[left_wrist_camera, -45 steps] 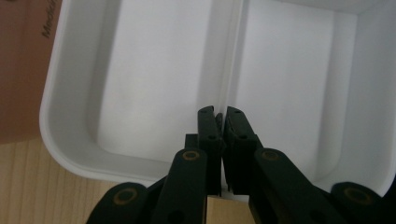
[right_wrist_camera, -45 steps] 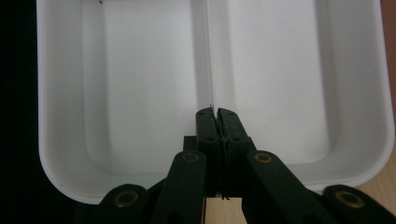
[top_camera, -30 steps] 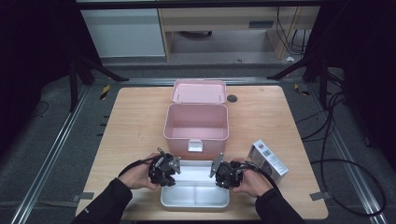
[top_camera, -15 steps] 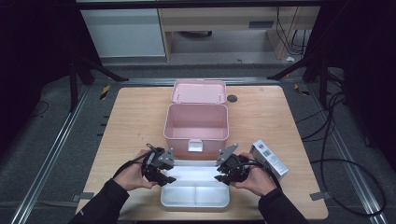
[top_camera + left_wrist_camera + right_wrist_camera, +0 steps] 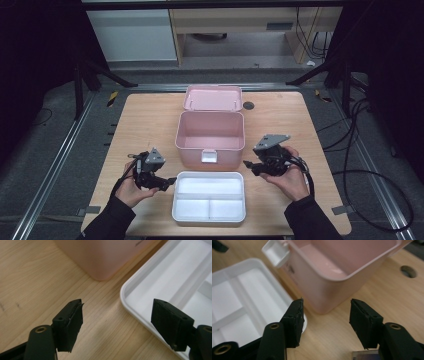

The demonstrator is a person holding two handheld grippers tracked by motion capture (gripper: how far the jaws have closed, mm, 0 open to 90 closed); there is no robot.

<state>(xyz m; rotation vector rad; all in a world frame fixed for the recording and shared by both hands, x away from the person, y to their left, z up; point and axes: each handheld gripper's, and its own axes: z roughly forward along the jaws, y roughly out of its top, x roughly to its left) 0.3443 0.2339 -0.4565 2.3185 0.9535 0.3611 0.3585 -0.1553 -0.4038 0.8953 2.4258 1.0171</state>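
My left gripper (image 5: 117,322) has its two black jaws spread wide with nothing between them. My right gripper (image 5: 325,322) is spread wide too, and it holds nothing.

A second ago both were right at the short ends of the white plastic tray with dividers (image 5: 209,196), one on each side. Now they have pulled back and let go. The left one sits just beside the tray's left end, and the right one has lifted away near the right corner of the open pink plastic box (image 5: 210,137).

The tray lies flat on the light wooden table (image 5: 145,120), just in front of the pink box. Its pink lid (image 5: 212,97) is laid back behind it.

I was given no job in words. I think the tray has been set down, and my hands are free for what comes next.
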